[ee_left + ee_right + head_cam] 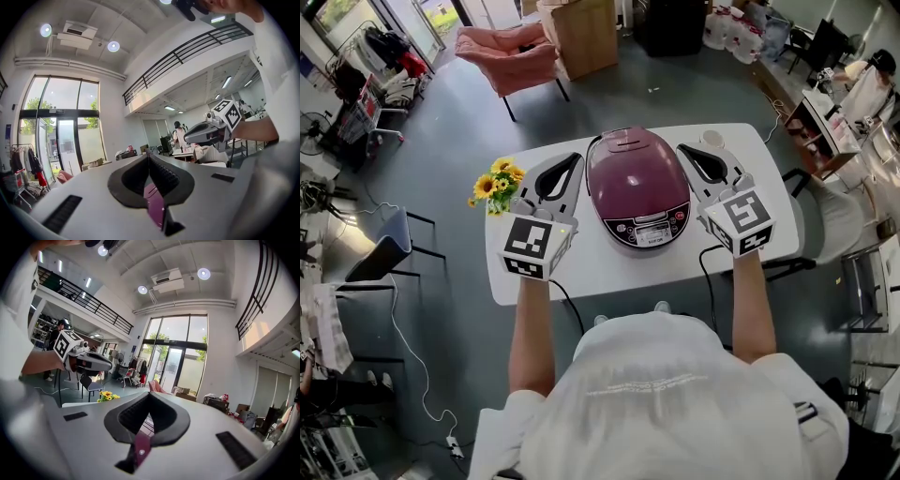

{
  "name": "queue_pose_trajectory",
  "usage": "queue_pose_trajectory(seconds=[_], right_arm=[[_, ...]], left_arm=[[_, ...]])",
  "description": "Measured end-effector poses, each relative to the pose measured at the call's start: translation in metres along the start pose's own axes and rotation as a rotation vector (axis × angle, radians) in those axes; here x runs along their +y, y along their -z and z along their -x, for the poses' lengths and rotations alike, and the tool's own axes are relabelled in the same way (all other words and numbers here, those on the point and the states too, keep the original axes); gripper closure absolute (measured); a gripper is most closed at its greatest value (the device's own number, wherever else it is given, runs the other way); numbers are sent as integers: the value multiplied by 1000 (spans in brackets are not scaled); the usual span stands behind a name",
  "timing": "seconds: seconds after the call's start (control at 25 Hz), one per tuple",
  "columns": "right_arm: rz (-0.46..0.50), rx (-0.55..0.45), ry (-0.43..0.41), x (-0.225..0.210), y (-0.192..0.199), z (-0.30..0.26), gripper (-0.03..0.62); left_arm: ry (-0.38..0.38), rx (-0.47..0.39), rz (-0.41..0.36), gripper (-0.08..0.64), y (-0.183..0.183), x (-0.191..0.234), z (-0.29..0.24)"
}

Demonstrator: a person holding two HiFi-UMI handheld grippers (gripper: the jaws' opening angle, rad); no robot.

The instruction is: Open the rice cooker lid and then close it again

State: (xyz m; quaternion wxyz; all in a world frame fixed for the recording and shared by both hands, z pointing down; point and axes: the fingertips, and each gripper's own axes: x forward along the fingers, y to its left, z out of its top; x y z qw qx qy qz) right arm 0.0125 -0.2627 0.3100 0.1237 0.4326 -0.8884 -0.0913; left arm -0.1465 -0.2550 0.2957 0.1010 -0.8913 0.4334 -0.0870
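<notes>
A maroon rice cooker (637,187) stands in the middle of a white table (581,277), lid down, its control panel (652,232) facing me. My left gripper (577,159) is held just left of the cooker, shut, nothing between its jaws. My right gripper (683,150) is held just right of it, also shut and empty. In the left gripper view the shut left gripper (149,155) points level, with a sliver of the cooker (154,206) under it and the right gripper (206,132) beyond. In the right gripper view the right gripper (150,394) is shut.
A bunch of sunflowers (495,185) sits at the table's left end, close to my left gripper. A pink chair (511,52) and a cardboard box (581,33) stand behind the table. A dark chair (389,248) is to the left, a white chair (834,220) to the right.
</notes>
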Motion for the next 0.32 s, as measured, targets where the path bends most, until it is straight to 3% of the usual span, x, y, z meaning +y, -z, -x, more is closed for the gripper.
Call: queue_pose_trajectory(seconds=[0.32], right_arm=[[-1, 15, -15, 4, 3, 0, 566]], left_arm=[[18, 8, 1, 543, 1, -5, 2]])
